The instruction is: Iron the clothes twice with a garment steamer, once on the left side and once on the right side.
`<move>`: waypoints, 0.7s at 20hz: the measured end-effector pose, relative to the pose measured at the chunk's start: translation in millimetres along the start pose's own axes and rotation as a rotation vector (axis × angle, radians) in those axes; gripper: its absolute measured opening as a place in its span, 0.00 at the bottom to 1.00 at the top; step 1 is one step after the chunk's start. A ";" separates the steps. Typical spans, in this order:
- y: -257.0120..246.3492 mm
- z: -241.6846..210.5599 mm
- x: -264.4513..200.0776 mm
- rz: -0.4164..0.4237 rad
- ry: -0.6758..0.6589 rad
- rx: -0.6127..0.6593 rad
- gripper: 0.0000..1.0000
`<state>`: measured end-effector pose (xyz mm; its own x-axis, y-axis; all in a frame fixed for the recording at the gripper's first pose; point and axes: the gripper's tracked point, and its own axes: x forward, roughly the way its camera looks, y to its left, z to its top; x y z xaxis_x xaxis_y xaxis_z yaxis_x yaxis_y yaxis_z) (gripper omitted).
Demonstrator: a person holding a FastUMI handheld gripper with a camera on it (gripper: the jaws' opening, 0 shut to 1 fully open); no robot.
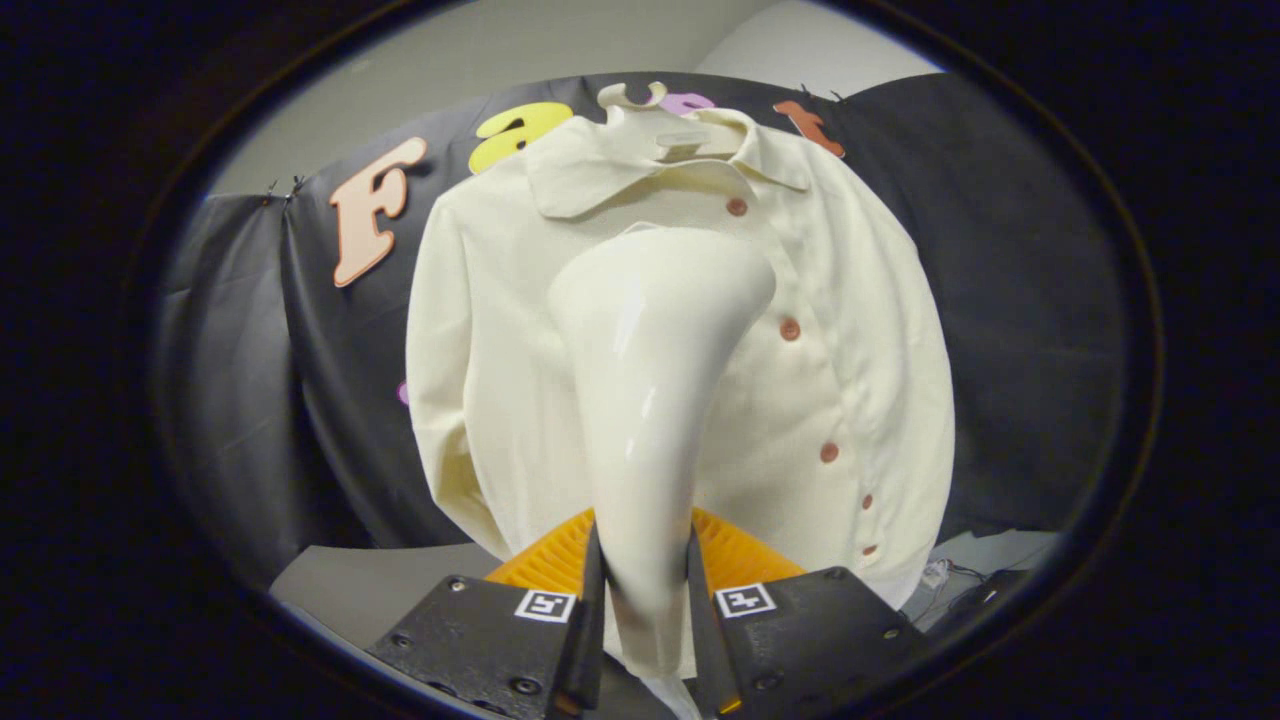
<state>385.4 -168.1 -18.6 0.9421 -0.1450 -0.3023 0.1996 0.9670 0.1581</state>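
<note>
My fingers [645, 590] are clamped on the handle of the garment steamer [650, 400], one pressing each side of its narrow lower end. From that grip the steamer rises straight ahead and widens into a broad glossy head, which stands in front of the shirt's chest and hides part of the button line. The pale shirt [860, 400] hangs on a hanger [640, 100] against the booth's dark cloth wall [1010, 300], collar up, its front facing me. Reddish buttons [790, 329] run down just right of the steamer head. The left sleeve [440, 400] hangs at the far left. Below, a pale worktop [350, 580] shows, and some cables [960, 580] lie to the right of the shirt's hem.
</note>
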 end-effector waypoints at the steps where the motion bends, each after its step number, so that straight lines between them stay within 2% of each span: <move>1: -5.9 -10.6 -0.1 -0.003 0.019 -0.006 0.37; 14: -29.2 -120.9 -0.9 0.011 0.183 -0.042 0.37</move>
<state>346.2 -170.9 -136.6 0.8787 -0.0973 -0.4673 0.1742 0.9769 0.1241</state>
